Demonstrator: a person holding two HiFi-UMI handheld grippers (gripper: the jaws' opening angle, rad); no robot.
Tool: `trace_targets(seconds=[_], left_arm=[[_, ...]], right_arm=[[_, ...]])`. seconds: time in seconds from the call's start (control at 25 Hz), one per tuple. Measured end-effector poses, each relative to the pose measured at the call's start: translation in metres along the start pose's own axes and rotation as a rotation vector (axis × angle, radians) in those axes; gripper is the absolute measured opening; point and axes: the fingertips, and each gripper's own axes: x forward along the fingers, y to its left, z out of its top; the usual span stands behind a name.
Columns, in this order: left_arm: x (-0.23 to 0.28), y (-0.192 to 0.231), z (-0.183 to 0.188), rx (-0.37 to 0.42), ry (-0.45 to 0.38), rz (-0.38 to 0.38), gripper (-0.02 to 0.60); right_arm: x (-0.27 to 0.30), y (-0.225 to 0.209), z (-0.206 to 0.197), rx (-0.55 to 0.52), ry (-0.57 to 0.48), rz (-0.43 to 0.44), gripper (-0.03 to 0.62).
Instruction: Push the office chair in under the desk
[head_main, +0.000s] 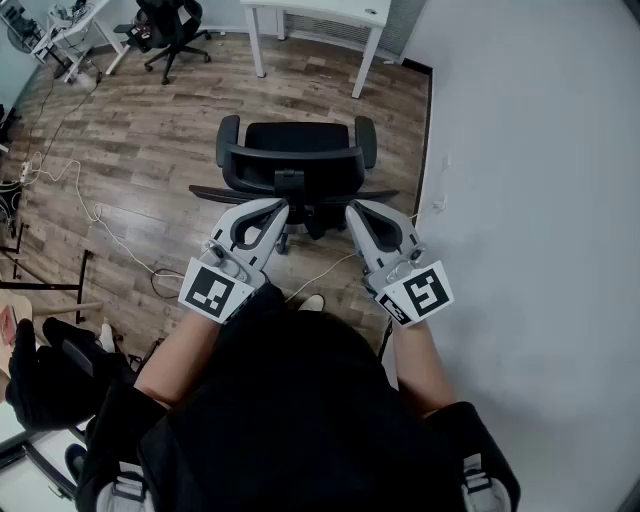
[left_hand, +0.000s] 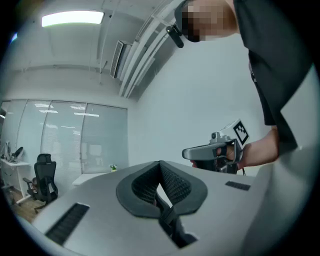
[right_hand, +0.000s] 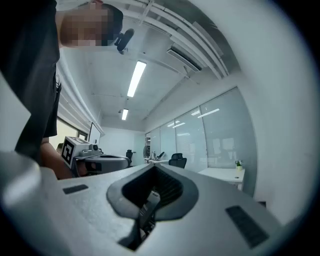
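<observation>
The black office chair (head_main: 291, 160) stands on the wood floor with its back toward me, apart from the white desk (head_main: 318, 14) at the top of the head view. My left gripper (head_main: 277, 207) and right gripper (head_main: 357, 208) are held side by side just behind the chair's backrest, both shut with nothing between their jaws. Whether their tips touch the backrest I cannot tell. In the left gripper view the shut left gripper (left_hand: 160, 170) looks level over the room, with the right gripper (left_hand: 216, 150) beside it. The right gripper view shows the shut right gripper (right_hand: 152, 175) and the left gripper (right_hand: 94, 161).
A white wall (head_main: 530, 150) runs close along the right of the chair. A second black chair (head_main: 166, 30) and another desk (head_main: 72, 26) stand at the far left. White cables (head_main: 92, 212) trail over the floor on the left. Glass partitions (right_hand: 215, 135) line the room.
</observation>
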Motion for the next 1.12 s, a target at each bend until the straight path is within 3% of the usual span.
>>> trace_targets(seconds=[0.32, 0.6, 0.88, 1.12], left_arm=[[0.002, 0.003, -0.003, -0.001, 0.013, 0.007, -0.008], [-0.01, 0.025, -0.02, 0.003, 0.058, 0.081, -0.006], [-0.031, 0.065, -0.035, 0.051, 0.123, 0.165, -0.006], [-0.04, 0.087, -0.051, 0.111, 0.201, 0.129, 0.013]], right_arm=[[0.005, -0.004, 0.0, -0.007, 0.003, 0.024, 0.003], [0.005, -0.008, -0.015, 0.041, 0.017, 0.053, 0.003], [0.015, -0.016, -0.041, -0.053, 0.122, 0.079, 0.002], [0.022, -0.023, -0.061, -0.106, 0.256, 0.141, 0.03]])
